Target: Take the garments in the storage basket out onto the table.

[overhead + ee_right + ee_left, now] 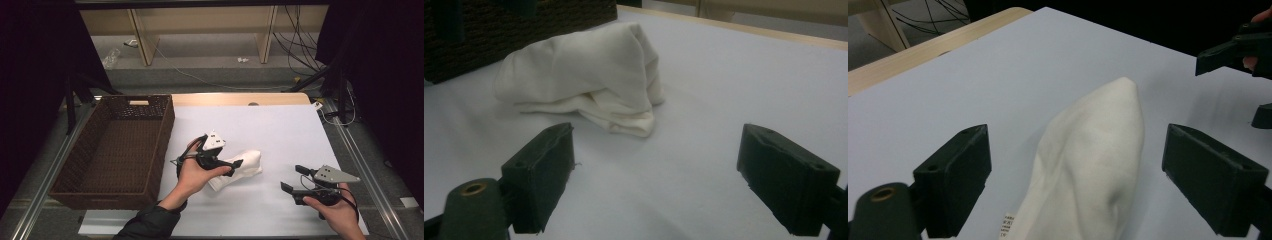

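A folded white cloth (246,166) lies on the white sheet near the table's middle. My left gripper (234,167) is open, and its jaws straddle the cloth's near end. In the left gripper view the cloth (1093,155) runs forward between the two jaws of the left gripper (1080,185), and a small label shows at its near edge. My right gripper (293,178) is held open above the sheet, right of the cloth and apart from it. From the right gripper view the cloth (584,70) is a rumpled bundle ahead of the empty right gripper (654,185).
A dark brown wicker basket (165,131) stands empty at the left, beside the sheet. The white sheet (280,130) covers most of the wooden table (280,98). Cables and shelf legs are on the floor beyond the far edge.
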